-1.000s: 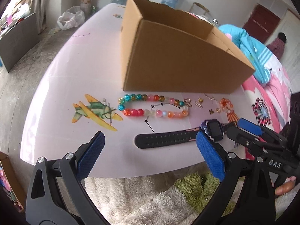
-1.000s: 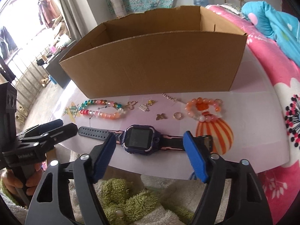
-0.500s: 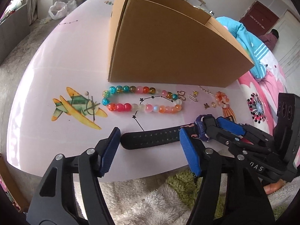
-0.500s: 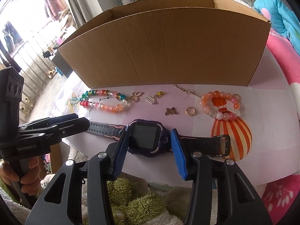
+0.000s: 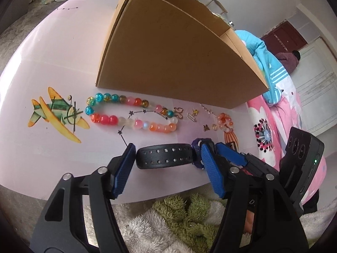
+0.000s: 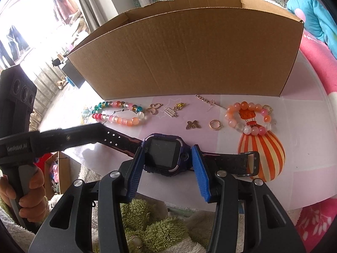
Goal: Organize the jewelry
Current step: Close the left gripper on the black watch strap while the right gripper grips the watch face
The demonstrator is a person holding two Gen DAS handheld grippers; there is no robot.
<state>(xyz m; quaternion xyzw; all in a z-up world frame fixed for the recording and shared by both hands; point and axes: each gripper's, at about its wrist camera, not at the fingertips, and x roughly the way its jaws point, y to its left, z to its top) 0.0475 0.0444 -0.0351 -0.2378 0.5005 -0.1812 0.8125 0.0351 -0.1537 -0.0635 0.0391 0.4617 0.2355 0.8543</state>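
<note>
1. The watch [image 6: 164, 155] lies flat near the front edge of the pink table [image 5: 52, 67], strap stretched sideways, screen up.
2. The right gripper [image 6: 166, 164] has just been closing; its blue pads sit against the two sides of the watch case, clamped on it.
3. The left gripper [image 5: 166, 160] has also just been closing, with the holed black strap [image 5: 164, 156] between its pads. The left pad touches the strap's free end; the right pad sits by the case, where the right gripper's finger also crowds in. Whether it presses I cannot tell.
4. A hand [image 6: 27, 198] holds the left gripper's handle at the lower left of the right view.
5. Behind the watch lie a long necklace [image 5: 130, 116] of mixed coloured beads, a small orange bracelet [image 6: 248, 116], a ring [image 6: 215, 124], several little gold charms [image 6: 172, 110] and a short chain [image 6: 207, 101].
6. An open cardboard box [image 6: 189, 59] stands just behind them.
</note>
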